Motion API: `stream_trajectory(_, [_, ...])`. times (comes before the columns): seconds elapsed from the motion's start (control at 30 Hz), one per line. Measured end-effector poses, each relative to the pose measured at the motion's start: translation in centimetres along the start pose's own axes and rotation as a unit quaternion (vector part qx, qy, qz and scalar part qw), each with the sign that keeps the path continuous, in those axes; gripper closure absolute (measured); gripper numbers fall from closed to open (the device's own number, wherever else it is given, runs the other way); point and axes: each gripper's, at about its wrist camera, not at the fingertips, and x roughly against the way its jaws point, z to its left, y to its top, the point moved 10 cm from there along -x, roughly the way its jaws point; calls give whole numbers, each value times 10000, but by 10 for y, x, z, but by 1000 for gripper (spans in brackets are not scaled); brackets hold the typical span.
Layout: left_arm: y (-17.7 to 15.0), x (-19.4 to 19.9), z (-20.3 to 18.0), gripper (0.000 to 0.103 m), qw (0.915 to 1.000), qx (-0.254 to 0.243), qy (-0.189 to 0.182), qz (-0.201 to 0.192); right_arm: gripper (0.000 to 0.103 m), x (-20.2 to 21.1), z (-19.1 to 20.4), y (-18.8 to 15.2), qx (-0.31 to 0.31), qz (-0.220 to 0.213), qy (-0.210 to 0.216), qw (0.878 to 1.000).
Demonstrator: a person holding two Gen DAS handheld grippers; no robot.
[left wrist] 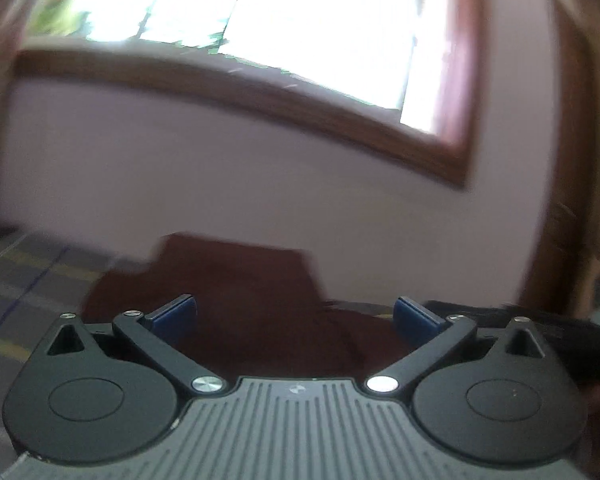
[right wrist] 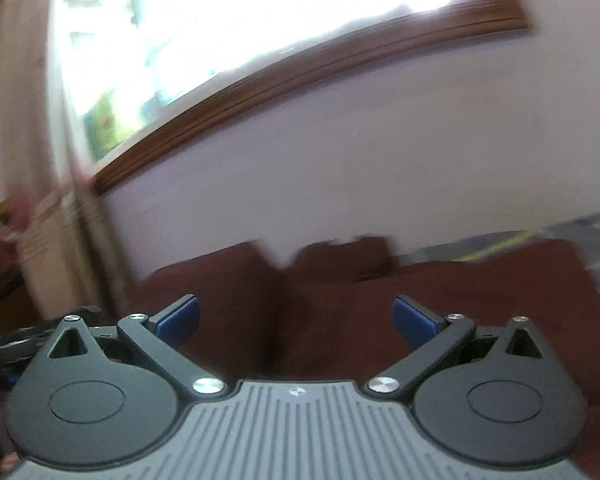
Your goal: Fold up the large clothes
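A dark maroon garment (left wrist: pixel 236 280) lies spread on a bed with a grey plaid cover (left wrist: pixel 24 280). My left gripper (left wrist: pixel 296 316) is open and empty, held above the garment's near part, with blue pads (left wrist: pixel 176 314) wide apart. In the right wrist view the same maroon garment (right wrist: pixel 480 288) stretches across the bed, with a fold line down its middle. My right gripper (right wrist: pixel 296 316) is open and empty above it. Both views are blurred by motion.
A pale lilac wall (left wrist: pixel 220 168) with a wood-framed window (left wrist: pixel 284 96) stands behind the bed. A wooden post (left wrist: pixel 568 200) rises at the right. A curtain (right wrist: pixel 80 216) and cluttered items (right wrist: pixel 0 236) are at the left of the right wrist view.
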Motion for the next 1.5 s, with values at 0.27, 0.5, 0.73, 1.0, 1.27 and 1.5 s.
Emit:
stream_trajectory(0.27, [-21, 25, 124, 0, 9764, 1755, 1260, -49, 0, -58, 125, 2, 1647, 380, 827, 9821])
stream_trajectory(0.5, [-49, 24, 178, 1, 9480, 2447, 2027, 155, 14, -135, 180, -69, 3623, 1075, 449, 9248])
stream_trajectory(0.73, [-62, 24, 183, 1, 9408, 2609, 2128, 398, 87, -140, 151, -39, 3727, 807, -391, 9236])
stream_trajectory(1.0, [-64, 24, 180, 0, 9434, 2520, 2124, 366, 88, -43, -42, 65, 1397, 321, -1802, 9731])
stream_trajectory(1.27, [-59, 17, 158, 0, 9588, 1862, 2102, 438, 82, -10, -162, -32, -2110, 611, -1050, 9699])
stream_trajectory(1.5, [-62, 13, 152, 0, 9607, 1647, 2168, 532, 0, 12, -171, -1, -2010, -193, -1169, 9724])
